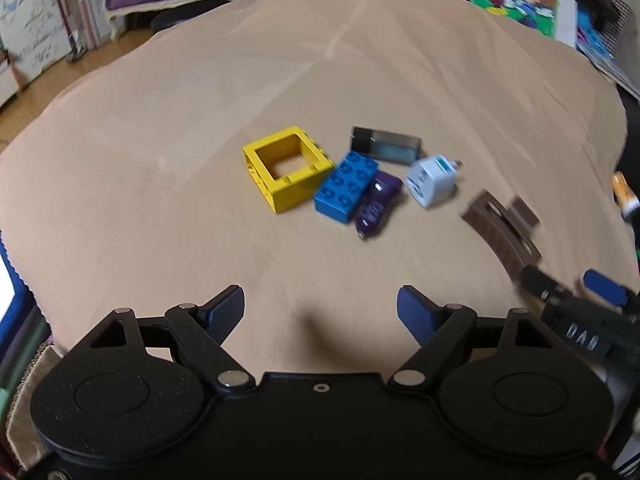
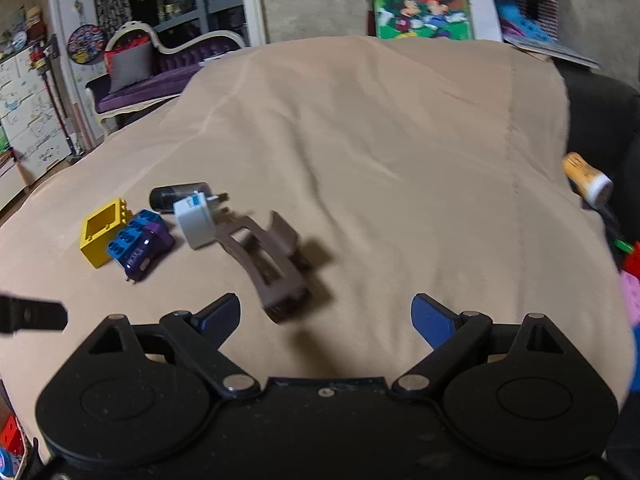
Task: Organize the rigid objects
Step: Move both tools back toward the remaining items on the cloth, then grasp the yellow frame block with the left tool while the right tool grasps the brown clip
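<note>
Six loose items are lying on the beige cloth: one hollow yellow plastic block, one blue studded brick, one purple car charger, one white plug adapter, one dark translucent rectangular case, one brown plastic hair claw clip.

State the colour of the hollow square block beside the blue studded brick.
Yellow. The hollow square block shows best in the left wrist view.
</note>
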The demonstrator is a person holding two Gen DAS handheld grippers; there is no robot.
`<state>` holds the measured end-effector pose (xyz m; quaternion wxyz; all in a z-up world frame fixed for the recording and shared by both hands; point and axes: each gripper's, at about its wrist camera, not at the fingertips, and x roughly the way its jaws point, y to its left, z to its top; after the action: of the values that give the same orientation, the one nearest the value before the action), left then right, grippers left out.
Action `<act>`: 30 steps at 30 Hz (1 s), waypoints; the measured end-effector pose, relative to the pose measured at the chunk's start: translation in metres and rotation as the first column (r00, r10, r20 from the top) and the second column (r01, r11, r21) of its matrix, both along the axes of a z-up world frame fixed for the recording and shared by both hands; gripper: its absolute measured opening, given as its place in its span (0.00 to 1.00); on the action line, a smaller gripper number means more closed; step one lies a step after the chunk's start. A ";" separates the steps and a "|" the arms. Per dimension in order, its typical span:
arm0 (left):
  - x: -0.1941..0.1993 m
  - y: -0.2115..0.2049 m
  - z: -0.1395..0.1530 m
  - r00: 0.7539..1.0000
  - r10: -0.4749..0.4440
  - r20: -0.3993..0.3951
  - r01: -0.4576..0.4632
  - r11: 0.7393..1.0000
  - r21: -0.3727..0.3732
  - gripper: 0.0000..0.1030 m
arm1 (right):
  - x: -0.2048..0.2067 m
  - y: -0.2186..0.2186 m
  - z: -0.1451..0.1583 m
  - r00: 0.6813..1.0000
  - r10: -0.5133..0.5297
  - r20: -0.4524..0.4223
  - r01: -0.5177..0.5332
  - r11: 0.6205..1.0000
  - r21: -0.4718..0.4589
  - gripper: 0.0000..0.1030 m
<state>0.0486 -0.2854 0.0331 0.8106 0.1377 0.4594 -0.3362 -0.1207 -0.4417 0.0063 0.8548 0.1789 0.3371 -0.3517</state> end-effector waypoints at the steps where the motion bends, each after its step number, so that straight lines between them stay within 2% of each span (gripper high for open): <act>1: 0.006 -0.001 0.000 1.000 0.009 -0.008 -0.009 1.000 -0.003 0.77 | 0.007 0.000 -0.003 1.000 0.011 0.002 -0.011 1.000 -0.009 0.90; 6: 0.032 -0.011 0.001 0.999 0.038 -0.017 -0.038 0.999 -0.010 0.77 | 0.039 -0.004 -0.019 0.999 0.044 -0.002 -0.044 0.997 -0.068 0.89; 8: 0.039 -0.018 0.001 0.999 0.049 -0.013 -0.050 0.999 -0.007 0.77 | 0.049 -0.005 -0.028 0.999 0.040 -0.015 -0.041 0.992 -0.123 0.83; 10: 0.045 -0.025 0.001 0.999 0.051 -0.008 -0.051 0.999 -0.011 0.77 | 0.056 -0.007 -0.038 0.999 0.045 -0.025 -0.048 0.987 -0.155 0.67; 12: 0.050 -0.031 -0.001 0.999 0.052 0.004 -0.052 0.999 -0.007 0.77 | 0.055 -0.008 -0.045 0.999 0.046 0.010 -0.043 0.985 -0.169 0.67; 15: 0.061 -0.044 -0.006 0.998 0.063 0.001 -0.063 0.998 0.006 0.77 | 0.051 -0.007 -0.049 0.997 0.057 0.045 -0.048 0.982 -0.182 0.56; 19: 0.081 -0.056 -0.015 0.988 0.140 -0.072 -0.140 0.990 -0.003 0.77 | 0.049 -0.008 -0.051 0.997 0.050 0.066 -0.038 0.983 -0.180 0.54; 22: 0.097 -0.064 -0.026 0.973 0.202 -0.109 -0.201 0.979 0.024 0.77 | 0.047 -0.008 -0.052 0.996 0.050 0.077 -0.036 0.984 -0.175 0.54; 25: 0.109 -0.070 -0.034 0.963 0.232 -0.140 -0.229 0.973 0.037 0.89 | 0.046 -0.007 -0.052 0.995 0.051 0.083 -0.036 0.984 -0.176 0.54; 26: 0.113 -0.071 -0.036 0.959 0.238 -0.157 -0.234 0.971 0.044 0.90 | 0.045 -0.007 -0.052 0.995 0.051 0.084 -0.036 0.984 -0.176 0.54; 27: 0.117 -0.072 -0.037 0.955 0.236 -0.180 -0.234 0.972 0.037 0.88 | 0.045 -0.007 -0.052 0.995 0.051 0.084 -0.036 0.984 -0.176 0.54; 29: 0.120 -0.070 -0.035 0.954 0.200 -0.224 -0.204 0.979 0.003 0.66 | 0.045 -0.006 -0.052 0.995 0.051 0.084 -0.036 0.984 -0.177 0.54; 30: 0.121 -0.068 -0.033 0.955 0.180 -0.236 -0.188 0.982 -0.009 0.59 | 0.046 -0.007 -0.052 0.995 0.051 0.083 -0.036 0.984 -0.177 0.54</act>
<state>0.1692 -0.3536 0.0003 0.7805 0.0412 0.5573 -0.2803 -0.0751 -0.4484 -0.0455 0.8886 0.1109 0.2711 -0.3529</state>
